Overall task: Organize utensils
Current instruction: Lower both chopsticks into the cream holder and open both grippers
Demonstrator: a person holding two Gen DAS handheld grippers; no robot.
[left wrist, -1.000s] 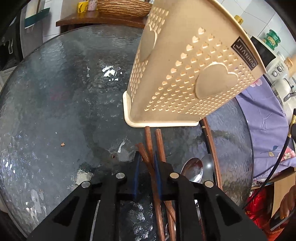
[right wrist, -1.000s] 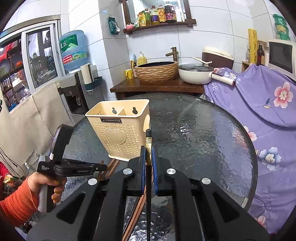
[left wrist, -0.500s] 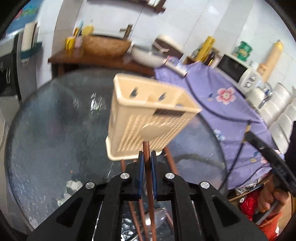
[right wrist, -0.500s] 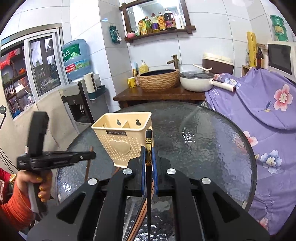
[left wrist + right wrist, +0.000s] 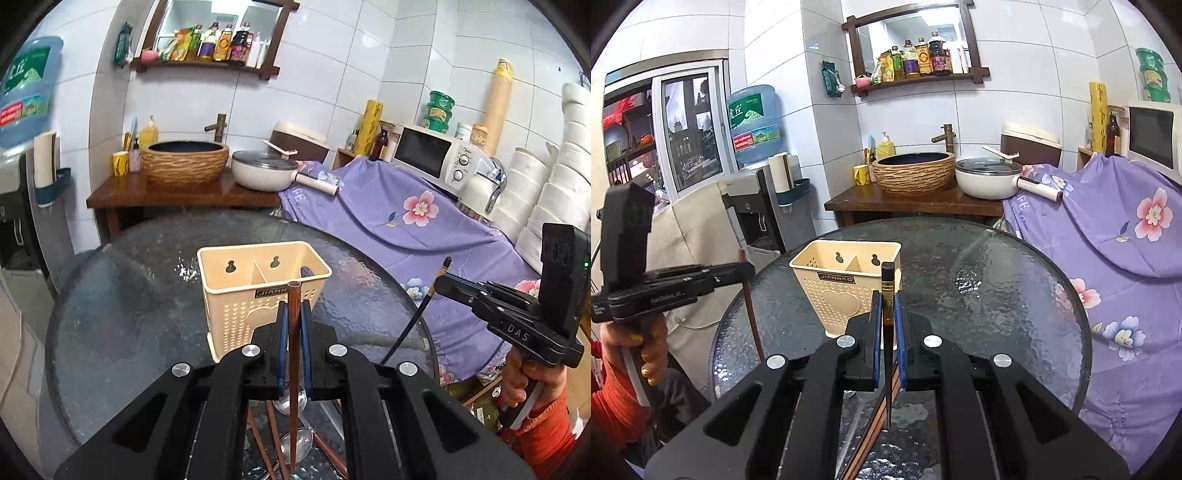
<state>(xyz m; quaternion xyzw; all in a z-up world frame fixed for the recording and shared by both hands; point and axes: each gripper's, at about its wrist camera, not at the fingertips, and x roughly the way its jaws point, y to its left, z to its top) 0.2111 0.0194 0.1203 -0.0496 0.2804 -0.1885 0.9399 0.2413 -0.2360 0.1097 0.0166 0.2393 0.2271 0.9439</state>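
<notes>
Left wrist view: left tool (image 5: pixel 294 325), pads clamped on a brown wooden chopstick (image 5: pixel 294 354) standing upright. Right tool (image 5: pixel 887 321), clamped on a dark chopstick with gold band (image 5: pixel 887 295), also upright. Cream two-compartment utensil holder (image 5: pixel 243 291) stands on the round glass tabletop (image 5: pixel 129 295), just beyond both tools. Spoons (image 5: pixel 295 448) and further chopsticks (image 5: pixel 275 432) lie on the glass beneath.

1 holder (image 5: pixel 255 291), 2 held chopsticks (image 5: pixel 294 332), 2 spoons (image 5: pixel 295 446), 1 glass table (image 5: pixel 129 314).
</notes>
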